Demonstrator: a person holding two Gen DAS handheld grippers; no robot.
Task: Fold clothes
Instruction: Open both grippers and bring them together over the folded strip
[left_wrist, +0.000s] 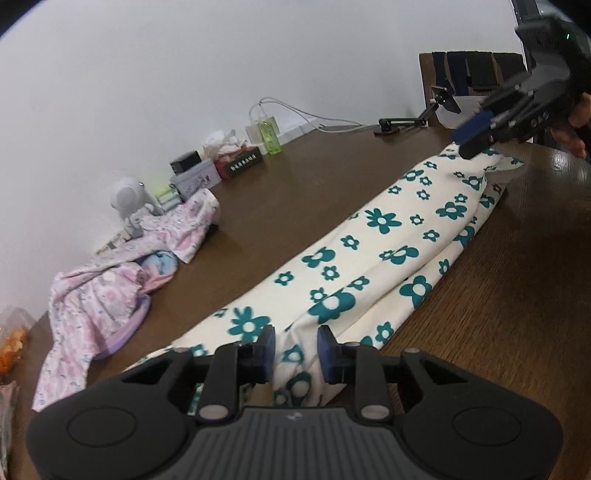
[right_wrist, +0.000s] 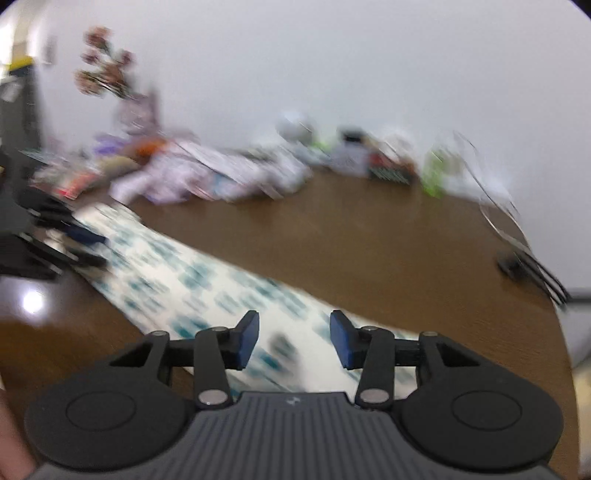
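A cream cloth with teal flowers (left_wrist: 373, 251) lies folded into a long strip across the brown table (left_wrist: 295, 177). My left gripper (left_wrist: 295, 350) is open, its blue pads on either side of a raised fold at the cloth's near end. My right gripper (left_wrist: 476, 134) shows in the left wrist view above the cloth's far end. In the blurred right wrist view, the right gripper (right_wrist: 293, 339) is open over the cloth (right_wrist: 207, 280), with nothing between its pads. The left gripper (right_wrist: 79, 245) shows at the far left there.
A crumpled pink floral garment (left_wrist: 122, 284) lies at the table's left. Along the wall stand a small white fan (left_wrist: 127, 197), boxes, a tissue box (left_wrist: 240, 162), a green bottle (left_wrist: 269, 136) and cables. A black phone stand (left_wrist: 406, 120) and a chair (left_wrist: 472, 77) are at the far end.
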